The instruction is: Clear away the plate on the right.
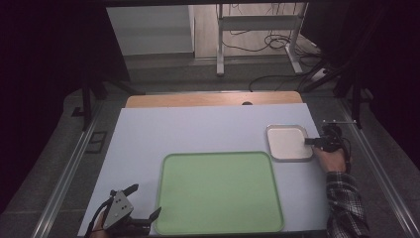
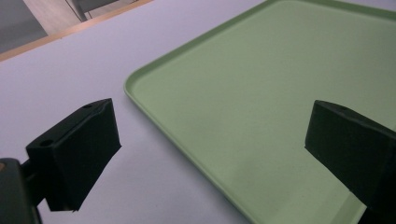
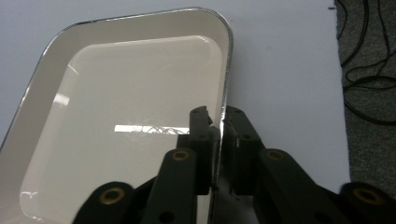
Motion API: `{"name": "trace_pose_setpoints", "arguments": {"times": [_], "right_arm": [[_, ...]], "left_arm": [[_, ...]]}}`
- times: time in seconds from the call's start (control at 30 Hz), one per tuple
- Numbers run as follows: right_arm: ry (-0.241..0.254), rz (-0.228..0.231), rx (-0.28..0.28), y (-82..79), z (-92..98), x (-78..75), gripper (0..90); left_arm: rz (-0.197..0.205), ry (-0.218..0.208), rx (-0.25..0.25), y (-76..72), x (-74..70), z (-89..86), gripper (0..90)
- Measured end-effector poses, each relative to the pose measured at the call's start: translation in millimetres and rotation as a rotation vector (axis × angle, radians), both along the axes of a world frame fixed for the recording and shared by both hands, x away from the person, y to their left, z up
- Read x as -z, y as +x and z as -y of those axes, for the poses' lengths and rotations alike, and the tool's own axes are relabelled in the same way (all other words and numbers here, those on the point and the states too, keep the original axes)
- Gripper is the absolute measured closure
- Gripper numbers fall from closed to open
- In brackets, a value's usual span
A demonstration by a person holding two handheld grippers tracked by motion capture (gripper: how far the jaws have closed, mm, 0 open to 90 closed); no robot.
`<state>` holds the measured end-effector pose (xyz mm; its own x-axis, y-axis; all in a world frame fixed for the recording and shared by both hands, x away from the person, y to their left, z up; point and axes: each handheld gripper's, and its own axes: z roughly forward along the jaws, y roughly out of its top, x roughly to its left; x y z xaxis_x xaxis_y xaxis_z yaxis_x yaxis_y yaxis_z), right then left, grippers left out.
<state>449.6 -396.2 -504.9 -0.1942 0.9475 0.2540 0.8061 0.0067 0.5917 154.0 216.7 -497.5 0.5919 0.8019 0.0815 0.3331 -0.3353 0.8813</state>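
A small white metal tray (image 1: 287, 144) lies at the right of the table, empty. My right gripper (image 1: 311, 141) reaches in from the tray's right side, and its jaws are shut on the right rim. In the right gripper view the two black pads pinch the thin rim of the white tray (image 3: 126, 116) at the right gripper (image 3: 218, 125). A large green tray (image 1: 218, 154) lies in the middle front, empty. My left gripper (image 1: 147, 199) rests open at the front left, just off the green tray's corner. The left gripper (image 2: 212, 130) straddles the green tray's rim (image 2: 154, 116) with nothing held.
The table top (image 1: 198, 129) is a pale lavender sheet with a wooden strip (image 1: 213, 99) along its back edge. Metal rails (image 1: 64, 183) run along both sides. Cables (image 1: 277, 42) and a metal stand (image 1: 220, 44) sit on the floor beyond.
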Motion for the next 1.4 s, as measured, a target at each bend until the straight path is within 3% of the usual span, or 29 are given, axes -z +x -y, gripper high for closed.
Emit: {"name": "trace_pose_setpoints", "arguments": {"times": [0.07,0.2,0.27,0.37,0.5,0.67,0.97,1.4], "right_arm": [[0.017,-0.009,0.009,0.8,2.5,-0.3,86.0],[0.1,-0.037,0.019,1.7,6.1,1.2,89.0],[0.11,-0.041,0.014,1.1,6.0,0.6,89.0],[0.12,-0.034,0.032,-0.3,7.0,-1.5,89.0],[0.171,-0.011,0.061,-3.4,12.0,-5.4,89.0],[0.208,0.008,0.058,-8.2,14.7,-10.0,88.9],[0.216,0.008,0.026,-15.4,2.9,-15.1,88.9],[0.233,0.0,-0.07,-25.3,-25.1,-17.0,88.9]], "left_arm": [[0.0,0.001,0.0,0.0,0.0,0.0,2.8],[0.001,0.001,0.001,-0.2,0.0,0.0,2.8],[0.001,0.002,0.001,-0.2,-0.1,0.1,2.8],[0.002,0.002,0.002,-0.2,-0.1,0.1,2.8],[0.001,-0.001,0.001,-0.2,-0.1,-0.1,2.8],[0.004,0.003,0.003,-0.3,-0.3,0.0,2.8],[0.005,-0.002,0.005,-0.5,-0.2,-0.2,2.8],[0.007,0.0,0.007,-0.3,-0.3,-0.2,2.8]]}}
